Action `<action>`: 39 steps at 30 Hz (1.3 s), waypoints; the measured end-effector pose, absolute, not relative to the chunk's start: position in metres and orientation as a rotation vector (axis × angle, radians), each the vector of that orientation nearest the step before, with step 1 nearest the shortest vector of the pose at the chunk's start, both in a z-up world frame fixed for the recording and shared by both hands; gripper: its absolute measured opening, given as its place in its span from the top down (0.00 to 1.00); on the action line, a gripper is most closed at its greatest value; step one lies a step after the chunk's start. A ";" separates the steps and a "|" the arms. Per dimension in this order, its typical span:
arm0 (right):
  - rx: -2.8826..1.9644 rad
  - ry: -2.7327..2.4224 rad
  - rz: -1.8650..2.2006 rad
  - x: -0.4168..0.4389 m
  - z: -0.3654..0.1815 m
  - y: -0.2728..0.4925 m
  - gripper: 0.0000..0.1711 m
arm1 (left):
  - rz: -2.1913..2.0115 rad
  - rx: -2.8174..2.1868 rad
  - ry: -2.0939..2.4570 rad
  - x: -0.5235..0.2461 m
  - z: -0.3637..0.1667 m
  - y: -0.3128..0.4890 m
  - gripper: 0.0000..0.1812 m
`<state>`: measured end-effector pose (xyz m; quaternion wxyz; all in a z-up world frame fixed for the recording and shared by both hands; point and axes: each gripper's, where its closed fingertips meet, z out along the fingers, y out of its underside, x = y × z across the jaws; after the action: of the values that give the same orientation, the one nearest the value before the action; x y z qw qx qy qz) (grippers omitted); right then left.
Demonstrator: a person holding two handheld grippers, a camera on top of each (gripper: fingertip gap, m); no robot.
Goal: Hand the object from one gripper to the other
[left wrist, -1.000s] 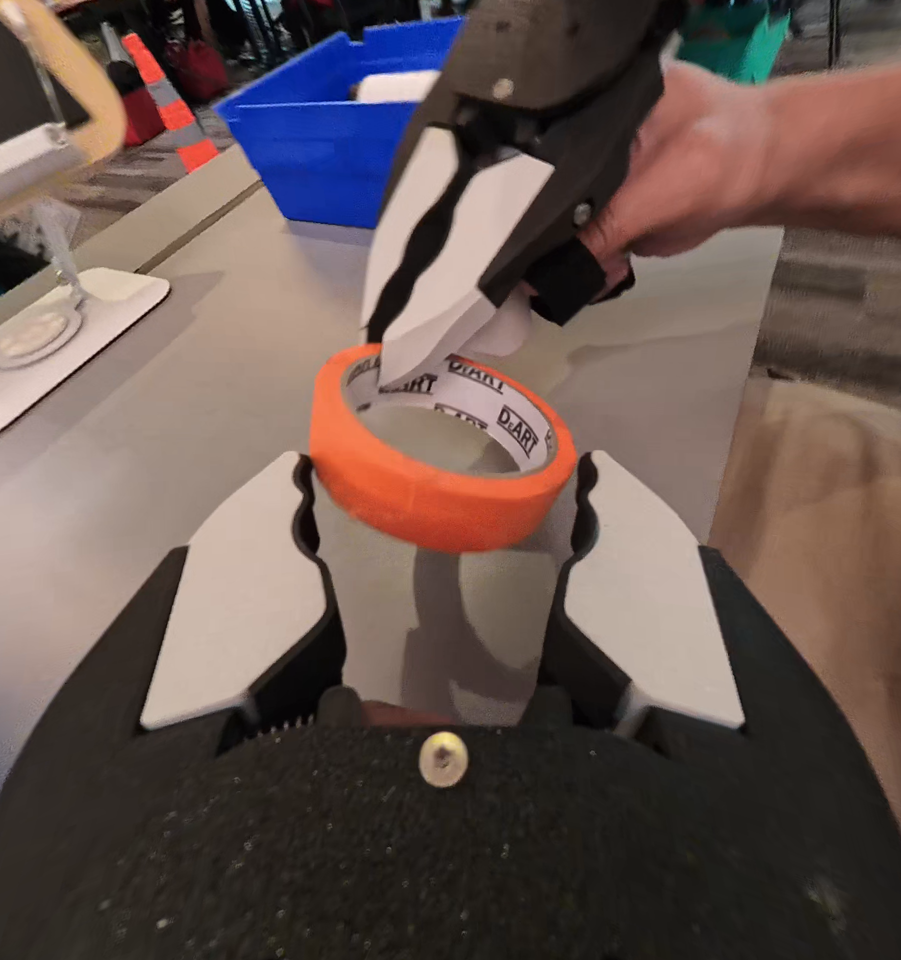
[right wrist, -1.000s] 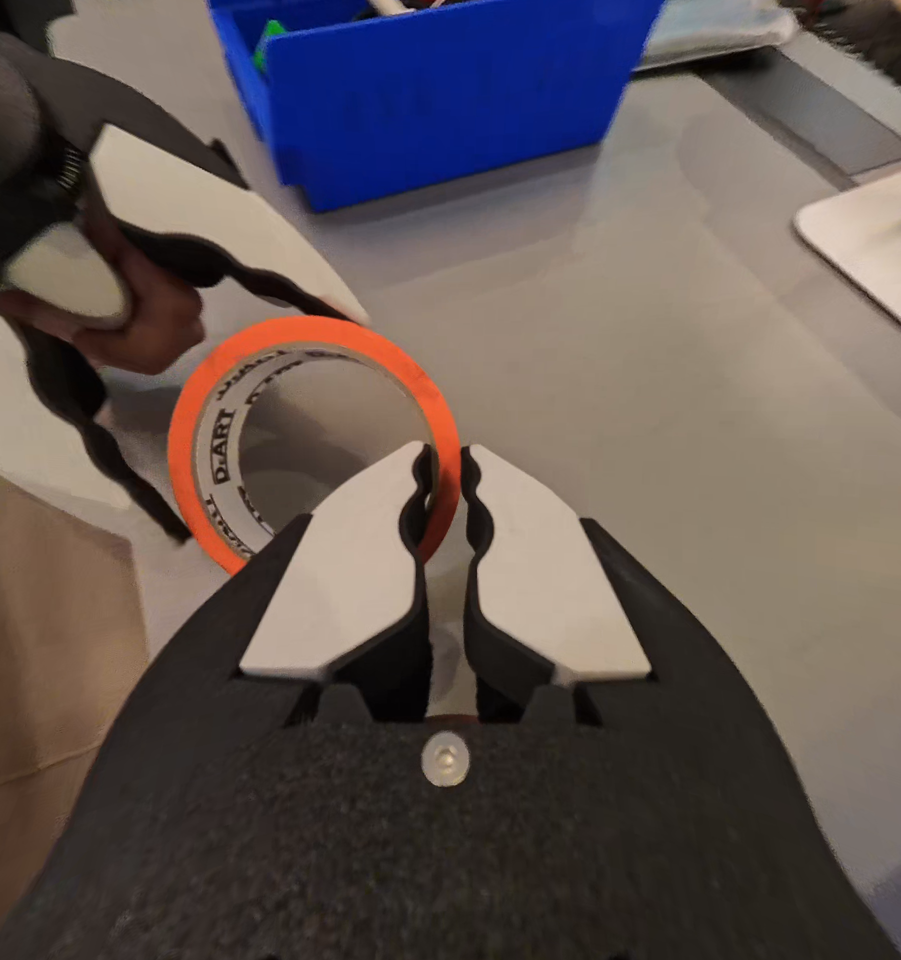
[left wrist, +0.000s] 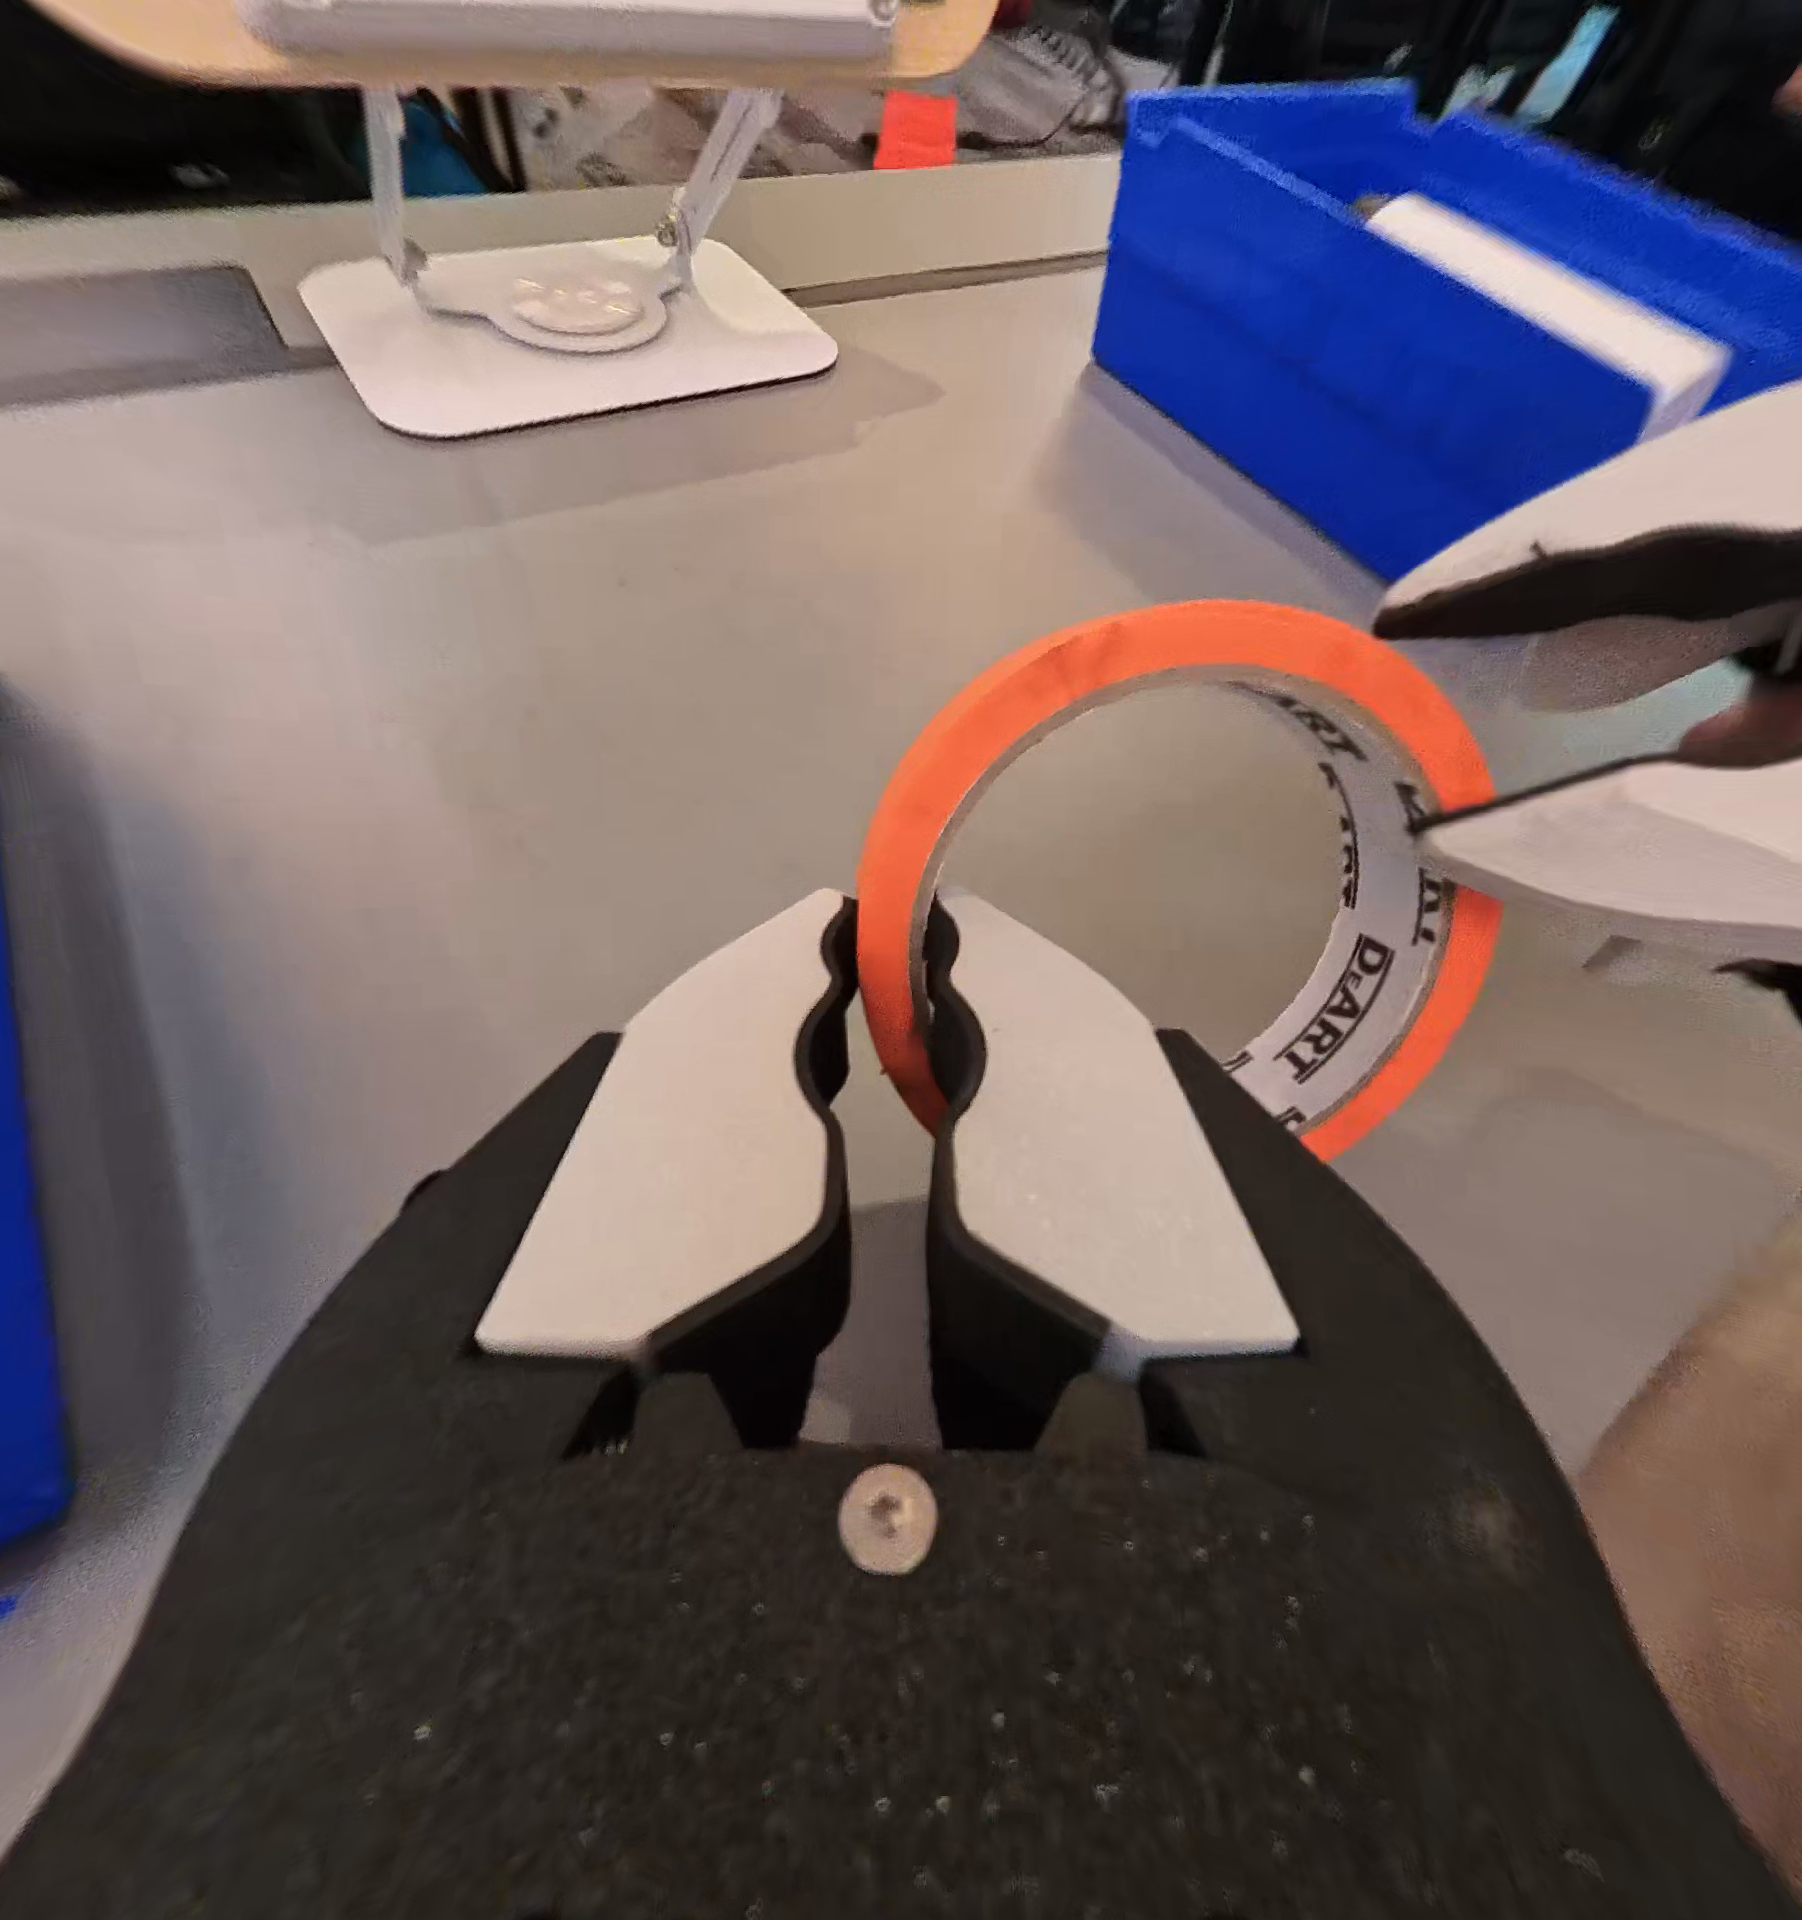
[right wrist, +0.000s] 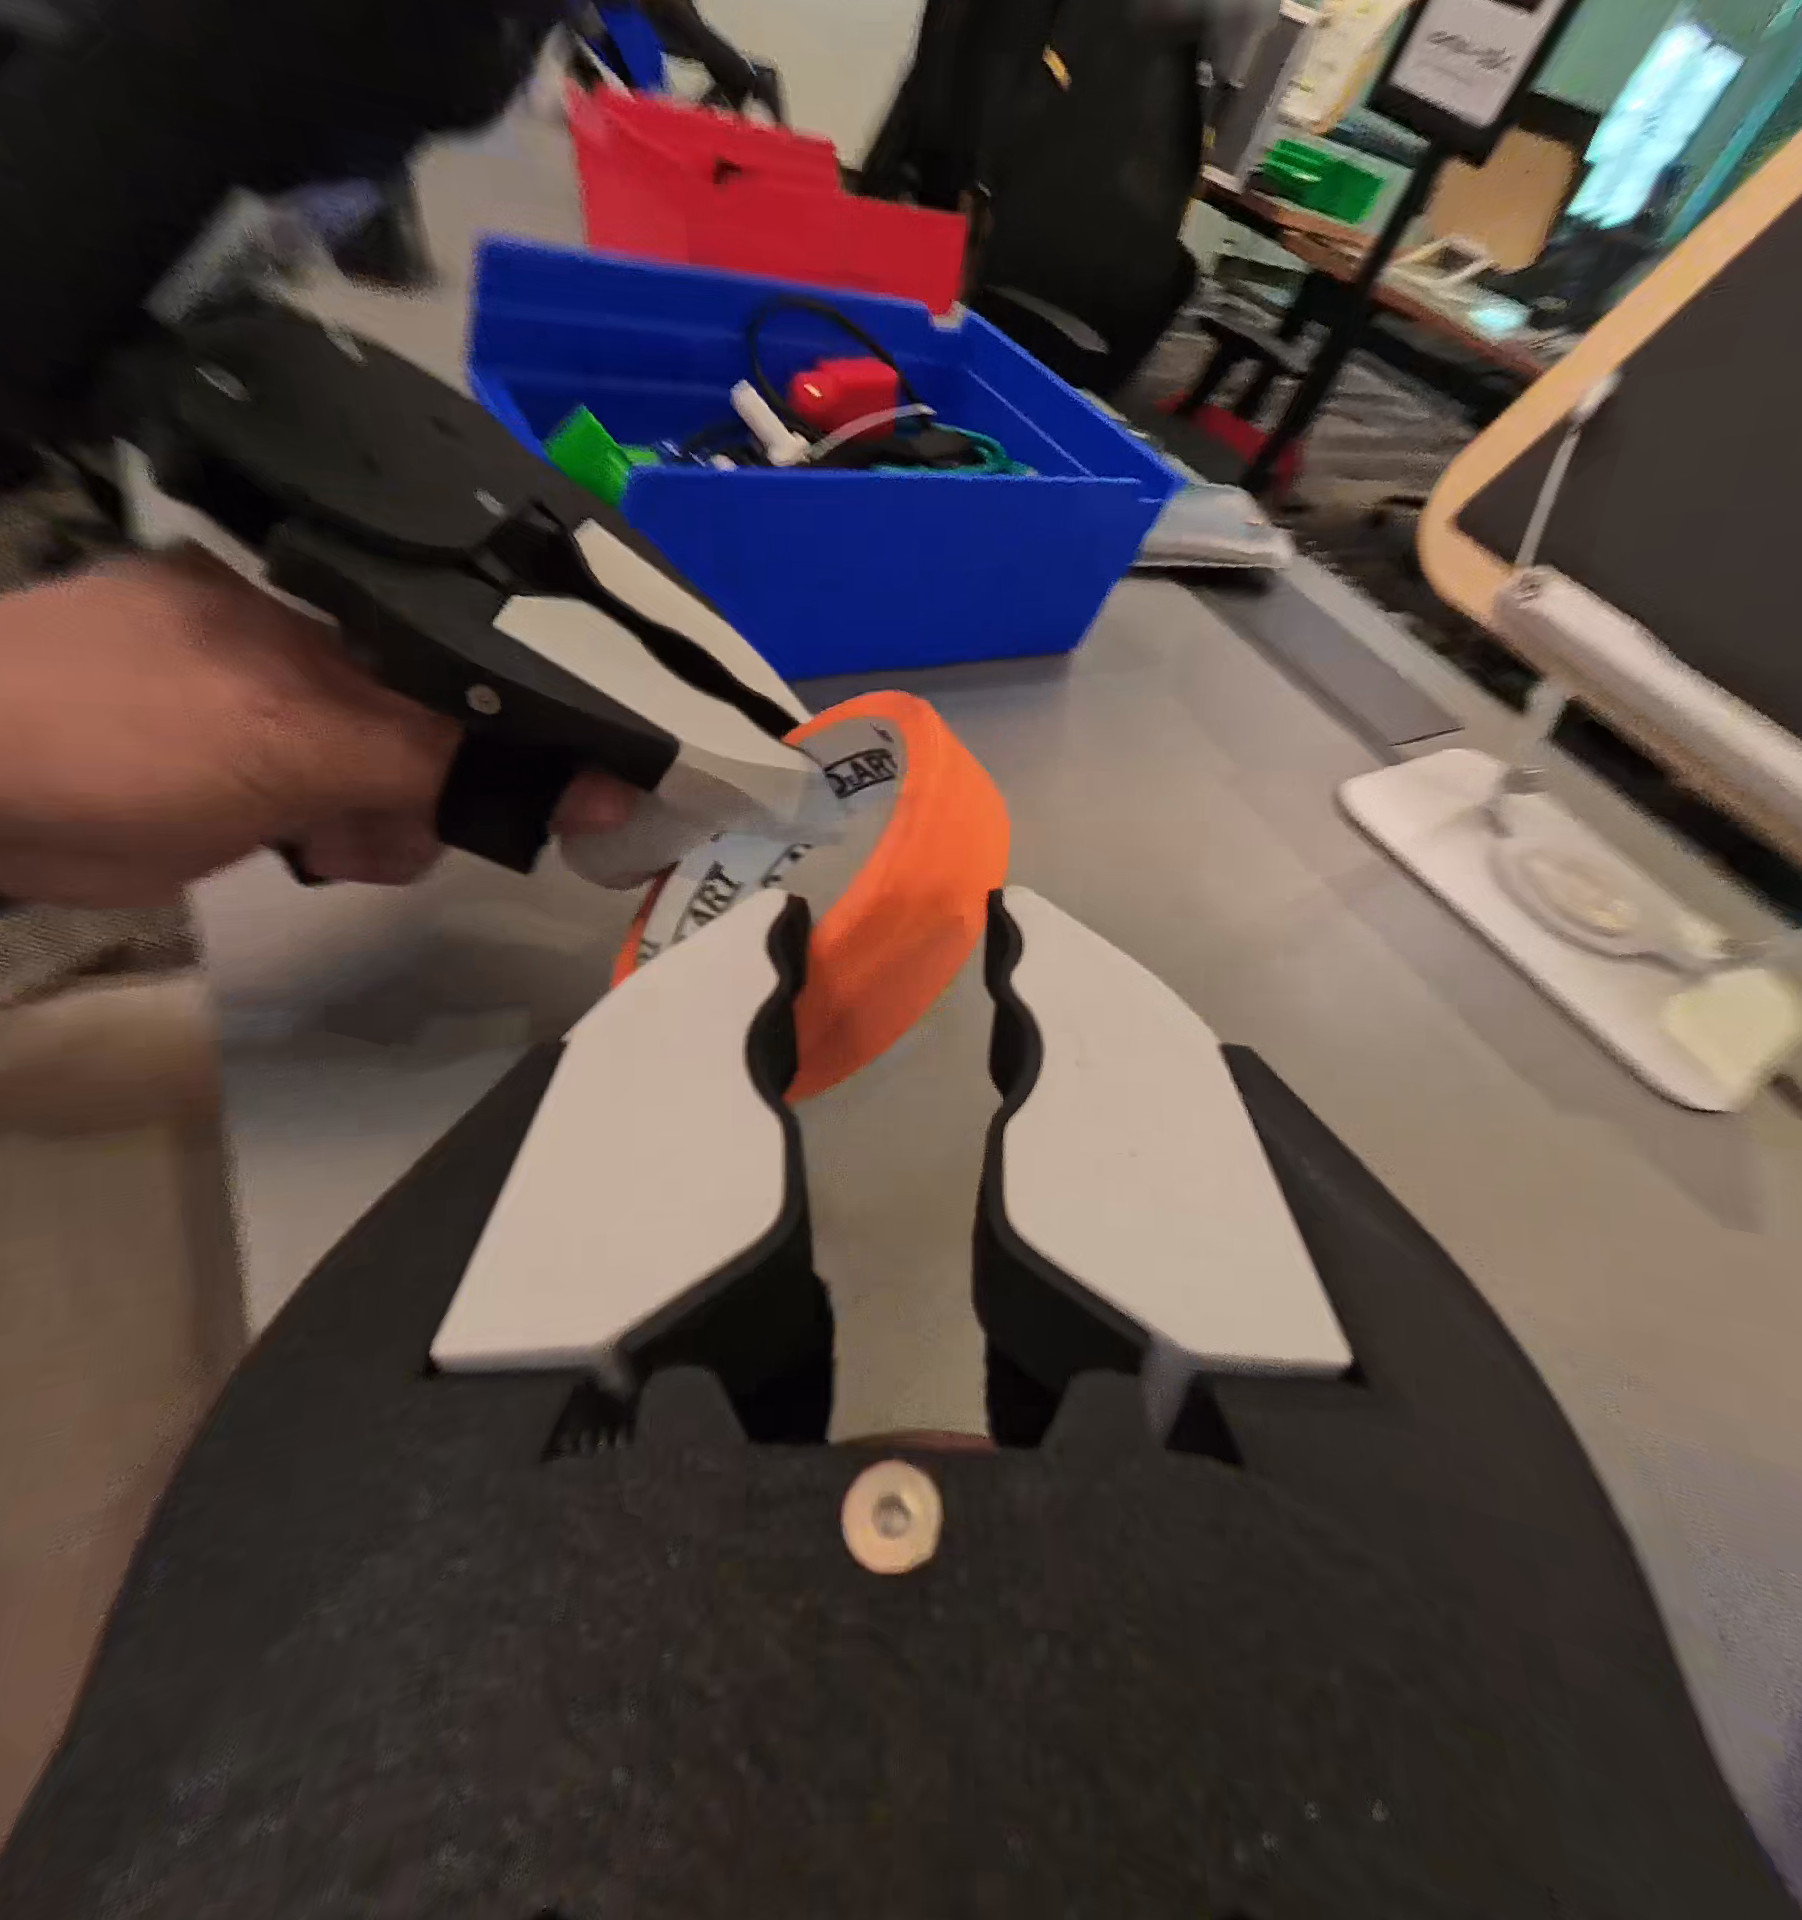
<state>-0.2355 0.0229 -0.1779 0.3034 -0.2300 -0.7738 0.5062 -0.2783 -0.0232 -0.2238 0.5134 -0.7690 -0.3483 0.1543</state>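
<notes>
1. The grey table (left wrist: 461,675) lies well below the exchange. The roll is in the air, so if it slips it would probably land on edge and roll away, perhaps off the near side.
2. The blue bin (right wrist: 855,561) and the white stand base (left wrist: 564,343) sit farther back, clear of both tools. Only a wide swing after the exchange looks likely to touch them.
3. The right gripper (right wrist: 892,904) has its jaws spread around the near side of the ring. The wall lies against its left finger, with a gap to the right one. If it pulled away now, it would leave with nothing.
4. The left gripper (left wrist: 892,925) is pinching the ring's wall, one finger outside and one inside the hole. The hold is near the fingertips only, so a sideways push from the other tool could twist the roll out.
5. The orange tape roll (left wrist: 980,748) hangs between the two tools, on edge and tilted. The main danger I see is timing: if the left lets go before the right has closed, the roll falls. A closing finger that meets the rim off-centre could also lever it loose.
</notes>
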 end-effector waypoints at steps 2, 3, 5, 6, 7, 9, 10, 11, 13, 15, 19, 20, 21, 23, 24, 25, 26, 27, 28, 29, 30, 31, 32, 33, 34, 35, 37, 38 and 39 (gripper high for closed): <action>-0.684 -2.086 1.591 -0.233 -0.175 0.024 0.75 | 0.260 -1.779 -0.859 -0.280 -0.222 -0.025 0.94; -0.726 -2.129 1.732 -0.229 -0.176 0.024 0.75 | 0.214 -1.751 -0.863 -0.280 -0.222 -0.026 0.94; -0.764 -2.269 2.019 -0.214 -0.182 0.019 0.74 | 0.096 -1.665 -0.825 -0.277 -0.214 -0.022 0.94; -0.776 -2.302 2.137 -0.209 -0.184 0.019 0.70 | 0.054 -1.632 -0.836 -0.277 -0.211 -0.022 0.94; -0.778 -2.306 2.236 -0.205 -0.184 0.017 0.68 | 0.008 -1.614 -0.842 -0.277 -0.210 -0.020 0.94; -0.701 -2.323 2.346 -0.193 -0.181 0.006 0.68 | -0.095 -1.566 -0.828 -0.273 -0.207 -0.014 0.94; -0.647 -2.323 2.345 -0.188 -0.179 -0.001 0.68 | -0.146 -1.539 -0.832 -0.271 -0.206 -0.010 0.94; -0.597 -2.311 2.338 -0.185 -0.177 -0.008 0.70 | -0.208 -1.516 -0.829 -0.268 -0.205 -0.006 0.94; -0.561 -2.240 2.333 -0.185 -0.173 -0.017 0.77 | -0.319 -1.447 -0.839 -0.263 -0.202 0.001 0.94; -0.548 -2.147 2.367 -0.189 -0.166 -0.015 0.90 | -0.432 -1.389 -0.839 -0.257 -0.199 0.008 0.94; -0.519 -2.193 2.363 -0.186 -0.165 -0.014 0.91 | -0.515 -1.370 -0.840 -0.252 -0.202 0.014 0.94; -0.515 -2.201 2.361 -0.184 -0.165 -0.014 0.91 | -0.513 -1.373 -0.828 -0.251 -0.202 0.015 0.94; -0.511 -2.208 2.366 -0.182 -0.165 -0.014 0.92 | -0.514 -1.380 -0.813 -0.250 -0.201 0.016 0.94; -0.494 -2.240 2.375 -0.178 -0.166 -0.014 0.93 | -0.502 -1.409 -0.782 -0.247 -0.202 0.017 0.94; -0.489 -2.253 2.371 -0.177 -0.165 -0.013 0.94 | -0.469 -1.428 -0.778 -0.248 -0.203 0.016 0.94; -0.495 -2.294 2.349 -0.175 -0.168 -0.012 0.94 | -0.433 -1.439 -0.770 -0.250 -0.203 0.015 0.92; -0.482 -2.332 2.322 -0.174 -0.170 -0.011 0.94 | -0.411 -1.447 -0.752 -0.250 -0.201 0.012 0.90; -0.485 -2.360 2.294 -0.174 -0.173 -0.009 0.94 | -0.384 -1.459 -0.735 -0.252 -0.199 0.009 0.87; -0.501 -2.375 2.281 -0.175 -0.174 -0.006 0.94 | -0.350 -1.478 -0.711 -0.252 -0.197 0.005 0.86; -0.534 -2.405 2.280 -0.176 -0.175 -0.004 0.94 | -0.305 -1.505 -0.682 -0.253 -0.195 0.001 0.85; -0.584 -2.468 2.299 -0.175 -0.177 -0.002 0.94 | -0.250 -1.536 -0.641 -0.253 -0.193 -0.003 0.84; -0.636 -2.530 2.344 -0.172 -0.177 0.000 0.94 | -0.189 -1.577 -0.591 -0.252 -0.192 -0.007 0.83; -0.672 -2.567 2.411 -0.168 -0.175 0.002 0.94 | -0.117 -1.625 -0.541 -0.251 -0.192 -0.010 0.82; -0.707 -2.616 2.475 -0.164 -0.173 0.002 0.94 | -0.043 -1.667 -0.483 -0.249 -0.190 -0.012 0.80; -0.746 -2.674 2.534 -0.159 -0.172 0.003 0.94 | 0.013 -1.705 -0.418 -0.246 -0.189 -0.012 0.78; -0.776 -2.738 2.608 -0.152 -0.171 0.004 0.94 | 0.048 -1.735 -0.351 -0.240 -0.187 -0.011 0.77; -0.766 -2.877 2.744 -0.137 -0.168 0.007 0.94 | 0.002 -1.769 -0.193 -0.216 -0.183 -0.004 0.76; -0.680 -2.964 2.772 -0.126 -0.168 0.010 0.94 | -0.074 -1.779 -0.117 -0.199 -0.181 0.000 0.74; -0.529 -3.053 2.744 -0.115 -0.170 0.014 0.94 | -0.168 -1.776 -0.063 -0.184 -0.177 0.002 0.73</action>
<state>-0.1146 0.0140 -0.1697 -0.4783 -0.1123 -0.6477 0.5823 -0.1839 0.0023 -0.1773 0.6274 -0.7747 -0.0273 -0.0734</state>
